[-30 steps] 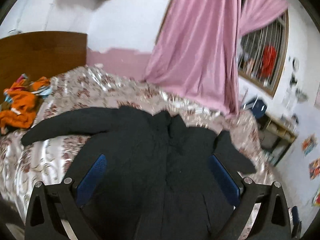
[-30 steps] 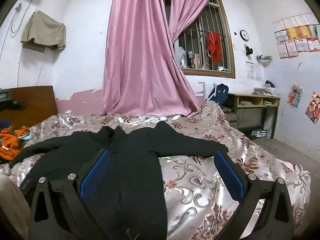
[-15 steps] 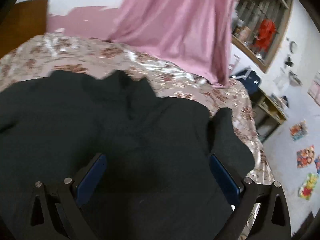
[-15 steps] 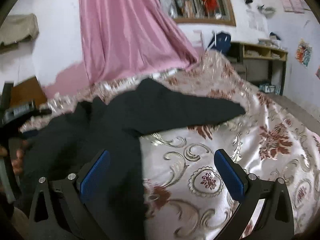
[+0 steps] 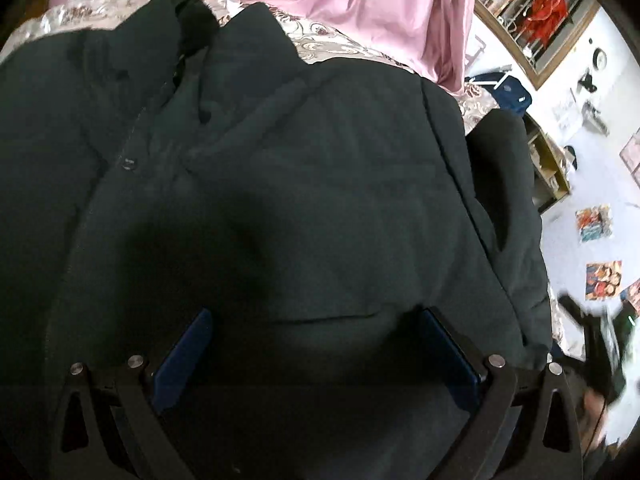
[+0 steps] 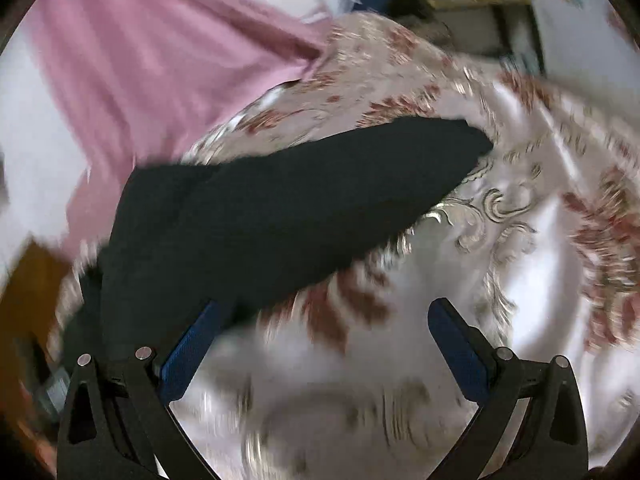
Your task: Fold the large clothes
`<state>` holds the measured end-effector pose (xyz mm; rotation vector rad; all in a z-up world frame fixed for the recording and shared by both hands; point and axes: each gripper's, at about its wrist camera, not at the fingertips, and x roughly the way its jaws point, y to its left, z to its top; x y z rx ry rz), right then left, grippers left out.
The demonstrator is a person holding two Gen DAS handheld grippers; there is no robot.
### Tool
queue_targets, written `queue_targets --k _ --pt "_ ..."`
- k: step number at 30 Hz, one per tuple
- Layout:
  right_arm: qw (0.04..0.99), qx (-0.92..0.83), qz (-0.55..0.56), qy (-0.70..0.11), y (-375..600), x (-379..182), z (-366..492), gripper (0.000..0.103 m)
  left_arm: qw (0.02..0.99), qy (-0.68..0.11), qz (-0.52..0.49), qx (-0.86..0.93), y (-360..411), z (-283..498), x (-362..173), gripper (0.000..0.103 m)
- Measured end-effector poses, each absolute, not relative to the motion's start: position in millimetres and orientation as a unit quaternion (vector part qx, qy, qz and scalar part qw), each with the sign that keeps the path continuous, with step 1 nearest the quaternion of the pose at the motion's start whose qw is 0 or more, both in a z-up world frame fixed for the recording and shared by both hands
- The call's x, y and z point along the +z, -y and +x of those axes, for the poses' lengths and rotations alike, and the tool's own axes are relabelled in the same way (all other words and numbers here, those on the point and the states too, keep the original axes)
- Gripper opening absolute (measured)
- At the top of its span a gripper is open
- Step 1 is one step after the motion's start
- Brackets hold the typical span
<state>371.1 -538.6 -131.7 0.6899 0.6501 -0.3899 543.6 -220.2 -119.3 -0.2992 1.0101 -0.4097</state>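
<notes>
A large black jacket (image 5: 304,184) lies spread front-up on the bed and fills the left wrist view, its collar and zip at the upper left. My left gripper (image 5: 316,332) hangs open just above the jacket's body, nothing between its blue pads. In the right wrist view one black sleeve (image 6: 304,204) stretches out to the right over the floral bedspread (image 6: 520,264). My right gripper (image 6: 324,320) stands open low over the bedspread, its left pad at the sleeve's lower edge. This view is blurred by motion.
A pink curtain (image 5: 360,4) hangs behind the bed, also visible as the pink curtain (image 6: 160,56) at the upper left. A barred window (image 5: 532,8) and a wooden shelf unit (image 5: 548,168) stand to the right. The other gripper's dark body (image 5: 600,344) shows at the right edge.
Both grippers have dropped and moved forward toward the bed. The left now sits close over the jacket's body; the right has swung down toward the outstretched sleeve. Both stay open.
</notes>
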Motion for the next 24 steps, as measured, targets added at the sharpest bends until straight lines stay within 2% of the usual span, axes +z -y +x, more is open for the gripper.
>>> queue_targets --k 6,7,8,9,10,11,13,14,16,18,21,24 --pt "0.730 -0.166 0.602 -0.279 604 -200 419 0.102 0.843 -0.479 -0.142 -0.201 221 553 -131 0.103" --pt "0.715 -0.177 0.619 -0.271 604 -206 421 0.102 0.843 -0.477 -0.144 -0.202 220 552 -132 0.103" --pt "0.710 -0.193 0.627 -0.257 602 -208 423 0.095 0.842 -0.477 -0.146 -0.203 219 554 -133 0.103" --pt "0.711 -0.199 0.626 -0.253 599 -207 424 0.087 0.842 -0.477 -0.148 -0.203 218 556 -134 0.103" --pt "0.715 -0.206 0.617 -0.254 596 -206 429 0.069 0.842 -0.477 -0.150 -0.204 217 556 -134 0.103" --pt "0.719 -0.209 0.611 -0.256 595 -203 433 0.059 0.841 -0.477 -0.150 -0.204 217 557 -134 0.103" --pt "0.727 -0.208 0.604 -0.252 589 -196 441 0.050 0.840 -0.477 -0.154 -0.207 216 559 -134 0.103" --pt "0.735 -0.207 0.597 -0.246 584 -189 444 0.033 0.838 -0.478 -0.158 -0.211 216 561 -133 0.103" --pt "0.752 -0.223 0.573 -0.239 582 -166 448 0.014 0.833 -0.477 -0.170 -0.223 208 561 -131 0.103" --pt "0.776 -0.226 0.543 -0.227 585 -141 456 0.013 0.828 -0.468 -0.198 -0.239 194 562 -127 0.103" --pt "0.843 -0.241 0.433 -0.212 568 -75 470 0.011 0.845 -0.428 -0.229 -0.223 165 558 -113 0.103" --pt "0.897 -0.233 0.328 -0.186 520 -12 469 0.011 0.879 -0.376 -0.219 -0.193 127 543 -93 0.103"
